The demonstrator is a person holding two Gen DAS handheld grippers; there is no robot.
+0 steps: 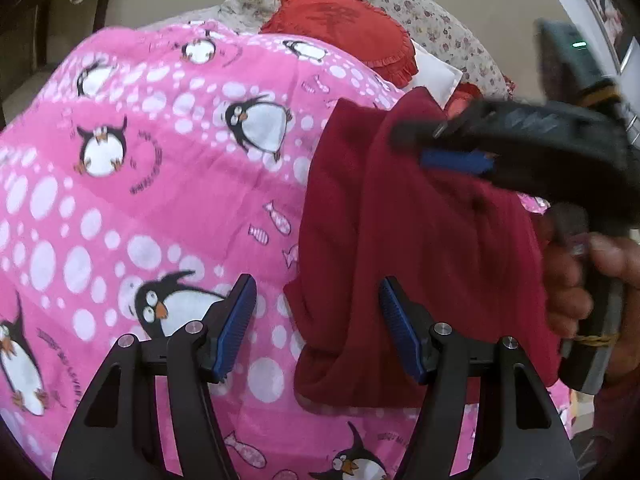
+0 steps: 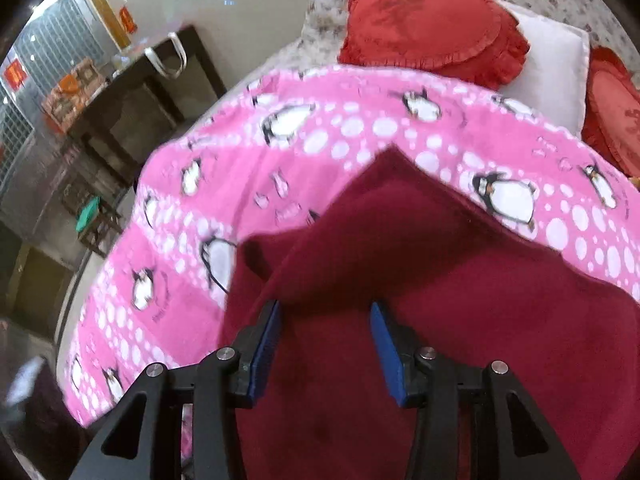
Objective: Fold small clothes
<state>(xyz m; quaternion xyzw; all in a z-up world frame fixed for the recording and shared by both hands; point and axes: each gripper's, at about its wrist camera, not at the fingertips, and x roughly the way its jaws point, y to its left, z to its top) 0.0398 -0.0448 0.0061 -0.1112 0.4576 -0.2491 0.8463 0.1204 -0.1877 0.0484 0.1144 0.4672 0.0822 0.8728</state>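
A pink blanket printed with penguins and white dots covers the bed and fills the left part of both views. The left tongs hang over it with the jaws spread and nothing between the blue pads; the left pad is above the blanket, the right pad above the edge of the garment. The dark red garment lies on the blanket, to the right of centre in the left wrist view, partly folded with layers overlapping. The right tongs are blurred there, above the garment's upper part, held by a hand at the right edge. In the right wrist view their jaws stand apart over the red cloth, gripping nothing. Red frilled cushions and a white pillow lie beyond the blanket.
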